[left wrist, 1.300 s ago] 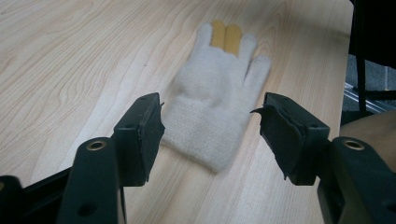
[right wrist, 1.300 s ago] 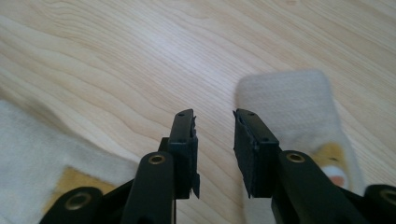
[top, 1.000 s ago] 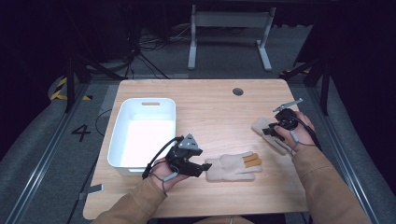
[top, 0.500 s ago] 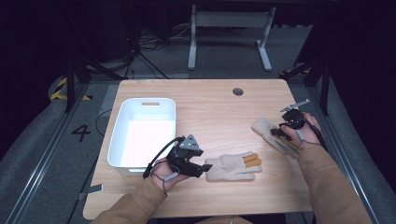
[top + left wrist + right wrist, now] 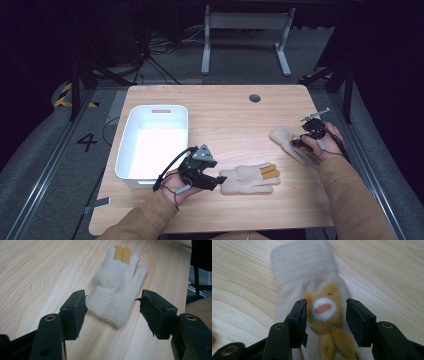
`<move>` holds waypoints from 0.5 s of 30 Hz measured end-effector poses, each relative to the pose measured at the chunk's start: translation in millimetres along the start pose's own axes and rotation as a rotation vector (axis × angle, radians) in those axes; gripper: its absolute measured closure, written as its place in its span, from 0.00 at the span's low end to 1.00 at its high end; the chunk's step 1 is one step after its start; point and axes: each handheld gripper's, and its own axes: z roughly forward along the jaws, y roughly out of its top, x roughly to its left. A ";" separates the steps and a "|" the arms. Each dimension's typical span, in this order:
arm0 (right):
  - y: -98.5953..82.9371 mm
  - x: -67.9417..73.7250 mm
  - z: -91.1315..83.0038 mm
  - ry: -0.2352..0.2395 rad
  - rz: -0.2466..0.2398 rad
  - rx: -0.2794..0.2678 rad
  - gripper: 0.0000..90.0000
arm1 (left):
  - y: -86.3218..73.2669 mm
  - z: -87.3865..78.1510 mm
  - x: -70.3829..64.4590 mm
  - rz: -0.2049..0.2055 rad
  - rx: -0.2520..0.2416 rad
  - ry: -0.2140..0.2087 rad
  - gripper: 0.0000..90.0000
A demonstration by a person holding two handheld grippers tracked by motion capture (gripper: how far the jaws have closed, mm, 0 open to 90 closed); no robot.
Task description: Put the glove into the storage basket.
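the left tool (image 5: 216, 181) sits low on the table (image 5: 225, 115) with its jaws spread wide, its tips just beside the cuff of a cream glove (image 5: 117, 287) that lies flat with two yellow fingertips pointing away. the right tool (image 5: 325, 320) is also spread, its jaws standing either side of a second glove (image 5: 312, 285) with a fuzzy yellow animal face, without clearly pinching it. in the high view this second glove (image 5: 287, 142) lies near the table's right edge, well apart from the first. a white bin (image 5: 150, 175) stands at the left of the table, just beside the left tool.
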 end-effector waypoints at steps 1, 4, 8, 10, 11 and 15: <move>0.1 0.2 0.9 0.006 0.004 0.005 0.58 | 0.0 0.1 -0.1 -0.001 0.001 -0.001 0.43; -0.7 0.5 5.4 0.001 -0.005 0.015 0.60 | -0.1 0.4 -0.5 0.002 0.002 0.000 0.43; -1.7 0.5 7.6 0.017 0.002 0.024 0.69 | -0.1 0.4 -0.1 0.001 0.005 -0.002 0.43; -1.3 0.2 6.0 0.019 -0.005 0.025 0.71 | -0.2 0.4 0.1 0.001 0.005 -0.001 0.43; -1.0 0.1 5.1 0.016 -0.012 0.026 0.72 | -0.2 0.4 0.1 0.001 0.005 -0.001 0.43; -0.2 -0.3 0.6 0.014 -0.029 0.022 0.73 | -0.4 0.4 0.2 0.000 0.006 -0.001 0.43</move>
